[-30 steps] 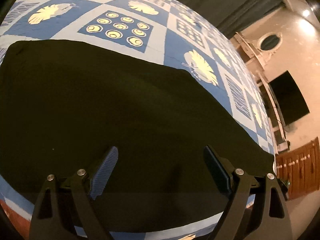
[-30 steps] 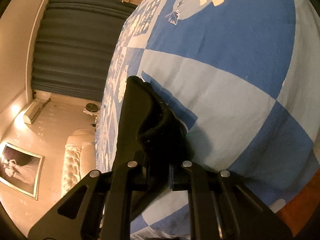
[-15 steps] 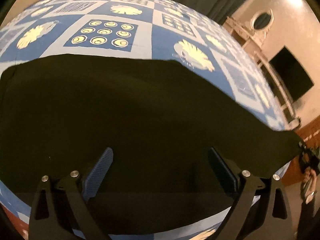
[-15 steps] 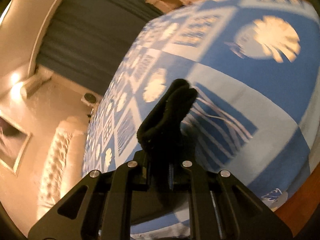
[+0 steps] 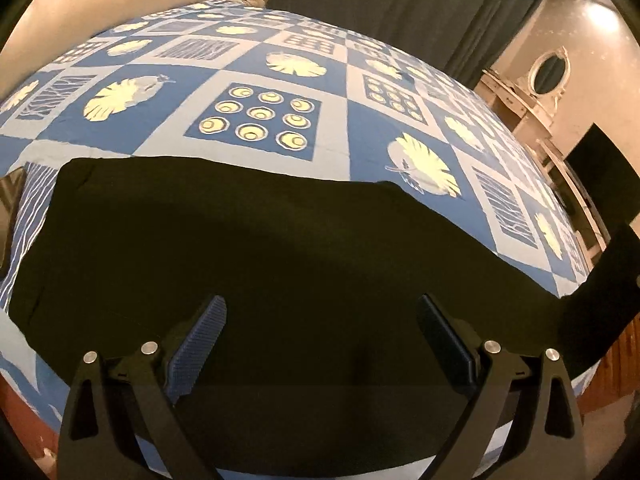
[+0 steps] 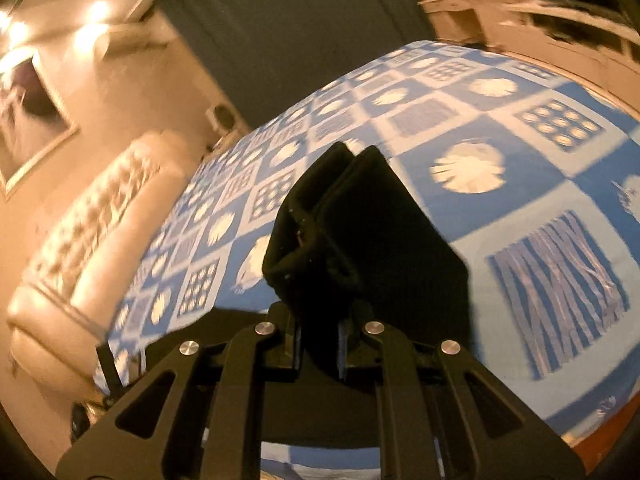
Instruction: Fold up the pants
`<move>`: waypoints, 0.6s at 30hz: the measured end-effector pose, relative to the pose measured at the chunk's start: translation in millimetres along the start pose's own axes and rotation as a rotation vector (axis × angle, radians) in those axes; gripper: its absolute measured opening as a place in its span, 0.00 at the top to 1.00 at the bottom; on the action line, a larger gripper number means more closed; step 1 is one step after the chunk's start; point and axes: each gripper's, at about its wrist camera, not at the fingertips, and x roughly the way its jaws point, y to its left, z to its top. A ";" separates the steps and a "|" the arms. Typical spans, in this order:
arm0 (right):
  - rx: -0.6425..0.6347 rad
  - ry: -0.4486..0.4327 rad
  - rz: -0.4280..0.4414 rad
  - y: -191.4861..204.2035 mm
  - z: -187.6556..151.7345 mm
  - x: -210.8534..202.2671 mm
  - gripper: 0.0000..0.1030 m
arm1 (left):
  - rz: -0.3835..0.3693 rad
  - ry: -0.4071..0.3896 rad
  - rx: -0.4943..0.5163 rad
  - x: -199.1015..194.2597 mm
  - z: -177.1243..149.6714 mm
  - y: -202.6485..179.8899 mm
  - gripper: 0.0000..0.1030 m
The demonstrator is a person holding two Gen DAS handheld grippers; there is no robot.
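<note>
Dark pants [image 5: 248,248] lie spread flat across the near part of a bed with a blue and white patterned cover [image 5: 256,120]. My left gripper [image 5: 320,344] hovers open just above the cloth, with nothing between its fingers. At the right edge of the left wrist view one end of the pants [image 5: 600,300] rises off the bed. My right gripper [image 6: 320,344] is shut on that bunched, folded end of the pants [image 6: 360,232] and holds it up above the bed cover [image 6: 520,152].
A padded cream headboard [image 6: 80,248] runs along the bed's far left side. Dark curtains [image 5: 400,4] hang behind the bed. A dresser with an oval mirror [image 5: 550,76] and a dark screen [image 5: 600,176] stand to the right, with a wooden floor [image 5: 624,364] beyond the bed's edge.
My right gripper has lifted the pants end off the bed, swung across it and rolled upright. The left gripper rose slightly and tilted up, showing more of the bed.
</note>
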 end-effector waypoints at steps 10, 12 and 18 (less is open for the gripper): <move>-0.179 0.146 0.029 98.9 -64.3 83.1 0.89 | -0.015 -0.009 -0.084 -4.1 5.0 13.1 0.08; -0.206 0.181 0.033 113.2 -80.1 99.1 0.89 | -0.003 -0.022 -0.069 -5.9 6.1 12.5 0.08; -0.287 0.246 0.030 147.0 -118.0 133.6 0.89 | 0.008 -0.036 -0.074 -7.9 8.1 15.1 0.08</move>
